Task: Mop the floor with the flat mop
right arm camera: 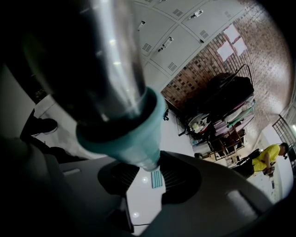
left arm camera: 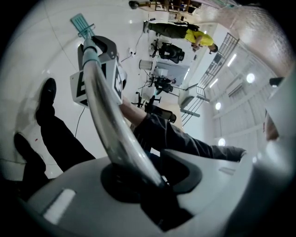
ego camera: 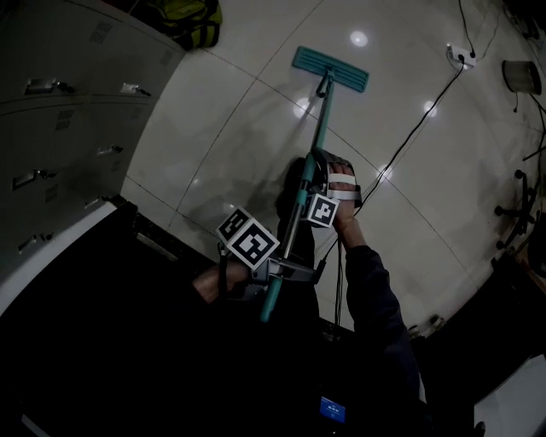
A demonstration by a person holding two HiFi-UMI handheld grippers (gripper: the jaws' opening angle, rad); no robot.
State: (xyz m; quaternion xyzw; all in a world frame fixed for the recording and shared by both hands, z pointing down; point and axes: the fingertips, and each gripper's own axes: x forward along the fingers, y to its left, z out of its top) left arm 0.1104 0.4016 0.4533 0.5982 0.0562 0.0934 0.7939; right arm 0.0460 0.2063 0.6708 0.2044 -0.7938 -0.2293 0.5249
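Note:
The flat mop has a teal head (ego camera: 330, 69) lying flat on the pale tiled floor (ego camera: 256, 51), far ahead of me. Its teal and silver pole (ego camera: 309, 162) slants back toward my body. My right gripper (ego camera: 314, 171) is shut on the pole at mid-height, and my left gripper (ego camera: 277, 277) is shut on it near the top end. In the left gripper view the pole (left arm camera: 108, 129) runs from the left gripper (left arm camera: 152, 185) up past the right gripper's marker cube (left arm camera: 99, 81) to the mop head (left arm camera: 82, 22). In the right gripper view the pole's teal collar (right arm camera: 125, 134) fills my right gripper (right arm camera: 148, 171), with the mop head (right arm camera: 157, 178) small below.
Grey lockers (ego camera: 68, 111) line the left side. A black cable (ego camera: 418, 128) crosses the floor to a socket block (ego camera: 461, 58). A yellow-black bag (ego camera: 192, 17) sits at the back and a chair base (ego camera: 520, 205) at the right. A person in yellow (left arm camera: 199, 38) stands far off.

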